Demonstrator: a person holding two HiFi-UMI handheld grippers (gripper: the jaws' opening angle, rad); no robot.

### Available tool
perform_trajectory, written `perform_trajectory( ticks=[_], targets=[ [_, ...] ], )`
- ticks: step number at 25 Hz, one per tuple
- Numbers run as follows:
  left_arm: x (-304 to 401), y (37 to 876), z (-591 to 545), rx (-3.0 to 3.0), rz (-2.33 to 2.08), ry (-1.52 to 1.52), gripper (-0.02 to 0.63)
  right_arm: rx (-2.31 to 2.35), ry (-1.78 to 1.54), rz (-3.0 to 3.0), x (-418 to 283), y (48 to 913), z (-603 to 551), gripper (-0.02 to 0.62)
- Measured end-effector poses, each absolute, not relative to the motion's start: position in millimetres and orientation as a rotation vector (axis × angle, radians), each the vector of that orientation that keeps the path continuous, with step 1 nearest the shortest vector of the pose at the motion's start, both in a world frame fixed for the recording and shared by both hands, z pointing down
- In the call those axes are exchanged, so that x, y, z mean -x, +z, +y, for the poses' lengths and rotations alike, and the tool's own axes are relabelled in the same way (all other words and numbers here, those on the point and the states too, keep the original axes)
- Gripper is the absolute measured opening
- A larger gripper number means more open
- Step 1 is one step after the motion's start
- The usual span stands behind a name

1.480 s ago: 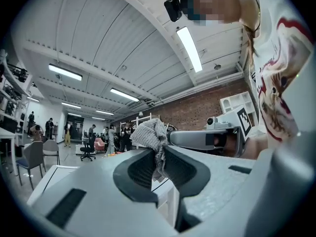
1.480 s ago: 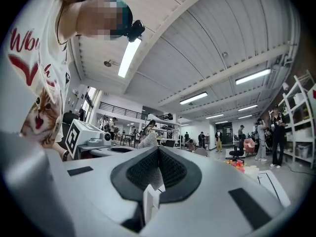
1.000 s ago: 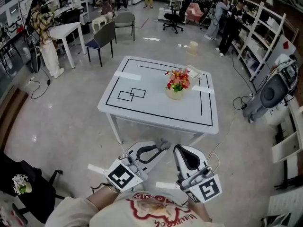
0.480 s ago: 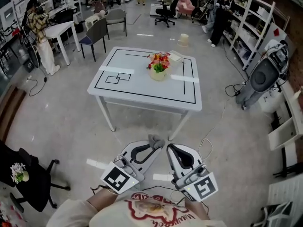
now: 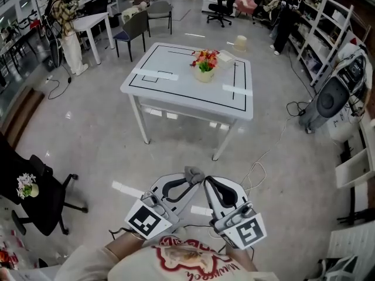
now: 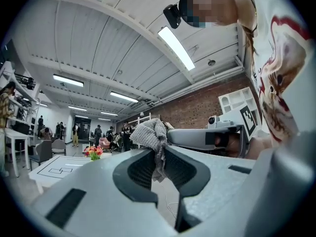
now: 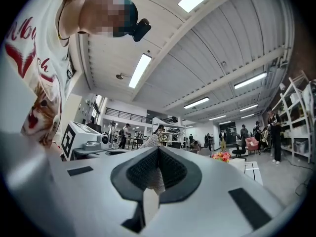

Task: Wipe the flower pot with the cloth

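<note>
A flower pot (image 5: 204, 74) with red and orange flowers stands on the far side of a white table (image 5: 176, 89) marked with black lines, well ahead of both grippers. My left gripper (image 5: 192, 179) is shut on a grey knitted cloth (image 5: 194, 172), which bunches above its tips and hangs between the pads (image 6: 152, 135). Beside it, my right gripper (image 5: 206, 183) has its jaws closed tip to tip, with nothing seen clamped. Both point level toward the table, over bare floor. The flower pot (image 6: 94, 153) is small and distant in the left gripper view, and so is the flower pot (image 7: 222, 156) in the right gripper view.
A black office chair (image 5: 35, 192) stands at the left and a cable (image 5: 258, 163) trails over the floor by the table's right leg. Shelving (image 5: 328, 16) and a grey machine (image 5: 334, 95) line the right side. Chairs (image 5: 132, 34) and people are beyond the table.
In the head view the table and pot have slid upward and look slightly smaller. Both grippers keep their side-by-side pose, and the cloth stays in the left one.
</note>
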State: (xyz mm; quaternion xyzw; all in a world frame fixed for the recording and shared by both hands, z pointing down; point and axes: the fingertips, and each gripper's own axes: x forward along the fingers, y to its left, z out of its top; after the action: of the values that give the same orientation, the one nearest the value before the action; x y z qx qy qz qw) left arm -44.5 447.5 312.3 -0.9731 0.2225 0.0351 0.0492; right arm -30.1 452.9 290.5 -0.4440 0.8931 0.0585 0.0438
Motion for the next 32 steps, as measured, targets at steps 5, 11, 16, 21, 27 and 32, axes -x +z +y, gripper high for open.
perform_trajectory(
  ticks=[5, 11, 16, 21, 27, 32],
  targets=[
    [46.2, 307.5, 462.5, 2.979, 0.646, 0.112, 0.040, 1.370, 0.161, 2.707, 34.3, 283.5, 468.0, -0.002],
    [62.5, 290.5, 465.7, 2.959, 0.613, 0.145, 0.040, 1.390, 0.193, 2.672, 49.3, 272.1, 473.8, -0.002],
    [72.7, 286.9, 465.5, 2.952, 0.603, 0.154, 0.040, 1.439, 0.242, 2.662, 56.7, 269.6, 477.4, -0.002],
    [73.5, 286.8, 468.5, 2.961, 0.585, 0.162, 0.040, 1.443, 0.237, 2.667, 62.0, 268.1, 478.1, -0.002],
    [76.5, 291.0, 468.3, 2.978, 0.585, 0.165, 0.040, 1.465, 0.243, 2.666, 65.8, 269.7, 478.8, -0.002],
    [77.6, 289.5, 469.0, 2.975, 0.577, 0.168, 0.040, 1.467, 0.250, 2.666, 68.4, 268.3, 479.0, -0.002]
  ],
)
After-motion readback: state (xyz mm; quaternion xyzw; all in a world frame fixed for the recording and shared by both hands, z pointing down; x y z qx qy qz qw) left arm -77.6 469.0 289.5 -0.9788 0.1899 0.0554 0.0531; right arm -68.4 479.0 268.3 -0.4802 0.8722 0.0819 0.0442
